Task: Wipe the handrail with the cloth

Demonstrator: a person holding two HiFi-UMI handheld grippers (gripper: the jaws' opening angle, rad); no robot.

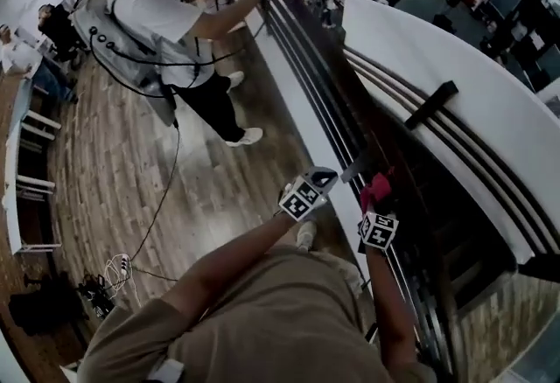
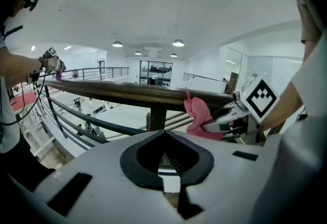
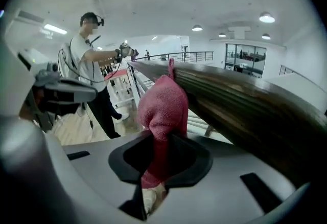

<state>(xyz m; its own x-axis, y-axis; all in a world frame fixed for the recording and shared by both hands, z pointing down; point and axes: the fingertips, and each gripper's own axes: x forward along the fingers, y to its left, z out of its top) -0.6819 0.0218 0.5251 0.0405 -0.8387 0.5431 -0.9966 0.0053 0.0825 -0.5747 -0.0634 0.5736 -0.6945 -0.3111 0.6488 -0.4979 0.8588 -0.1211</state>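
Cloth (image 3: 162, 110) end buried in right gripper (image 3: 161, 141)

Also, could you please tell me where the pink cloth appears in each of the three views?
Head view: the pink cloth is lower centre-right, against the handrail.
Left gripper view: right of centre, hanging against the handrail, held by the right gripper.
Right gripper view: dead centre, clamped between that gripper's fingers.
Shared landmark: the dark wooden handrail, which the cloth touches in every view.
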